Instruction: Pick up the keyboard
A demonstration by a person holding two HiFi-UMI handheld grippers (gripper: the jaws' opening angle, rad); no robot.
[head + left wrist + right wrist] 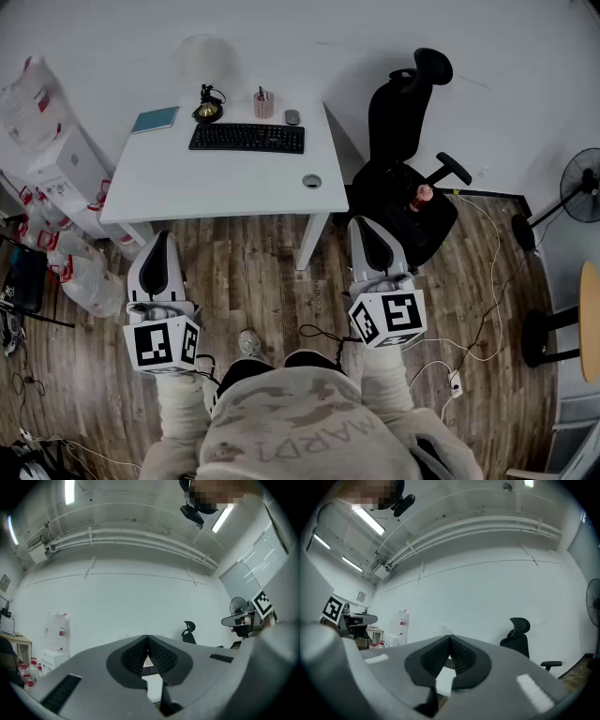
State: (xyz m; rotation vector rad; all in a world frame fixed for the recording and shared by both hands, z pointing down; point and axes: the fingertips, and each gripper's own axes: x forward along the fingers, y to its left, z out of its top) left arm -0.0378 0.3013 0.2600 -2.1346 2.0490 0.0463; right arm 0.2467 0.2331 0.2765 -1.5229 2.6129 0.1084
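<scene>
Tabletop: a white rectangular tabletop [216,183] stands against the pale wall on a brown wood-plank floor [262,272], with one white table leg [312,242] showing at its front right.
Keyboard: a black rectangular keyboard [247,138] lies flat towards the back, its long side parallel to the back edge.
Notebook: a flat teal notebook [155,119] lies at the back left corner, apart from the keyboard.
Round object: a brass-coloured round object with a black top [207,111] sits just behind the keyboard's left end; its kind cannot be told.
Cup: a pink cylindrical cup [263,104] with dark pens stands upright behind the keyboard's right half.
Mouse: a small grey computer mouse [292,117] lies near the keyboard's right end.
Grommet: a round grey cable grommet [311,181] is set in the surface near the right front edge.
</scene>
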